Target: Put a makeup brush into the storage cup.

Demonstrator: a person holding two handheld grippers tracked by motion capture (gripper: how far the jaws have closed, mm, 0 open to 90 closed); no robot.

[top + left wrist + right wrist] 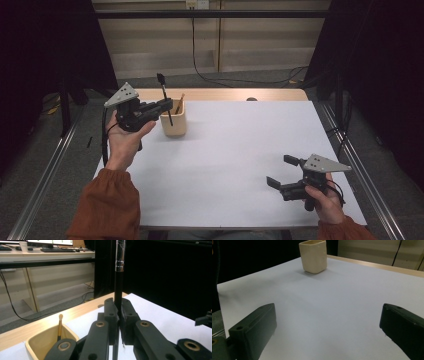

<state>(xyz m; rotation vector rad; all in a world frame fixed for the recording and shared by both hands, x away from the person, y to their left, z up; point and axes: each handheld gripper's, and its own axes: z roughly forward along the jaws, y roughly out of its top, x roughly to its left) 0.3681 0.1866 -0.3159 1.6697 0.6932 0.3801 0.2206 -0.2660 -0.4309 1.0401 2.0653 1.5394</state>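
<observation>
Standing at the far left of the white table (235, 150) was a cream holder cup (174, 122), square-sided with rounded corners, upright. Contents: one thin gold-handled brush (60, 326), leaning against the inner wall, tip up.

Left gripper (167, 104): raised in the left hand (125, 137), just beside the cup's near-left side. Jaws were closed tight on a slender black brush (165, 97) with a silver ferrule, clamped at mid-handle. The brush stood nearly upright, its lower end reaching down at the cup's rim, its upper end well above the jaws.

Right gripper (282, 172): held low at the near right of the table by the right hand (325, 200), well apart from the cup. Jaws were spread wide with nothing between them, pointing across the bare sheet toward the cup.

Wooden table edge (220, 94) showed beyond the white sheet.
</observation>
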